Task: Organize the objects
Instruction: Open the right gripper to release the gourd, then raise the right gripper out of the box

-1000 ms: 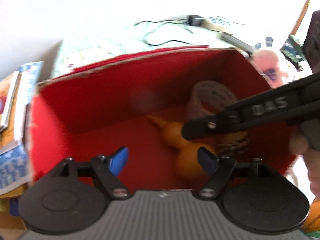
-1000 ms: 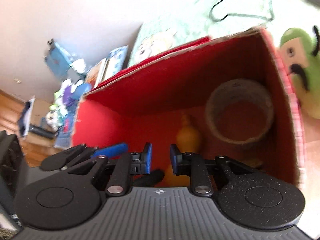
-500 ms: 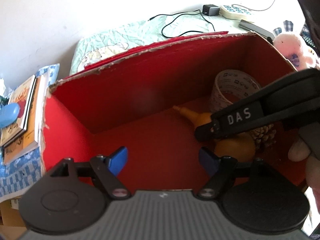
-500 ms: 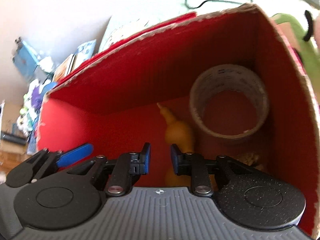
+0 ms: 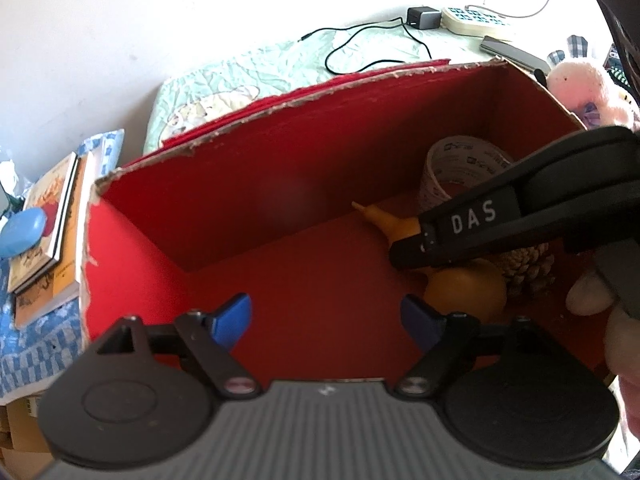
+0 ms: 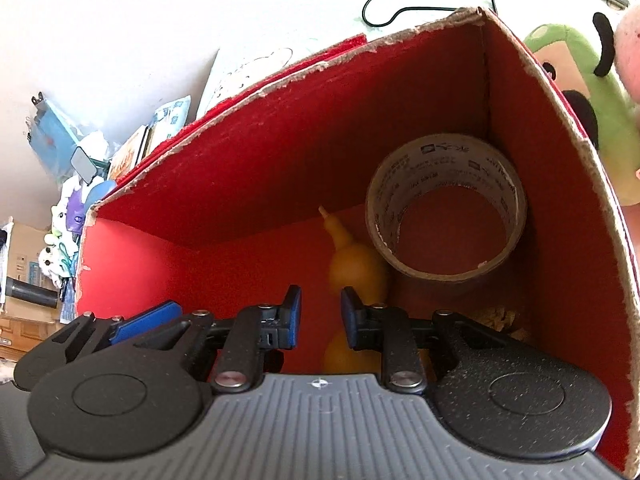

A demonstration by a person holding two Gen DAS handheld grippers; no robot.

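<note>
Both tongs sit over the open red cardboard box, empty.

Left tongs: blue pads spread wide, gripping nothing. They hang above the bare red floor at the box's near-left half, so that side is free for the next drop.

Right tongs: jaws nearly together with a narrow gap showing, nothing between them. My read is that they are parted enough to count as released, not clamped. In the left view the right tongs cross just above the items, with a hand behind them.

Contents, all packed at the box's far-right end ahead of the right tongs:
- Yellow gourd-shaped rubber bulb with pointed nozzle, lying on the box floor directly ahead of and below the jaws, nozzle pointing away.
- Roll of beige printed packing tape, on its side in the far-right corner, touching or just beside the bulb.
- Brown pine cone, right of the bulb, partly hidden.

Judgement: bulb looks deposited. Clustering in one corner keeps the remaining floor usable.

Outside, right of the tongs: green plush toy, pink plush toy, likely still unsorted.
</note>
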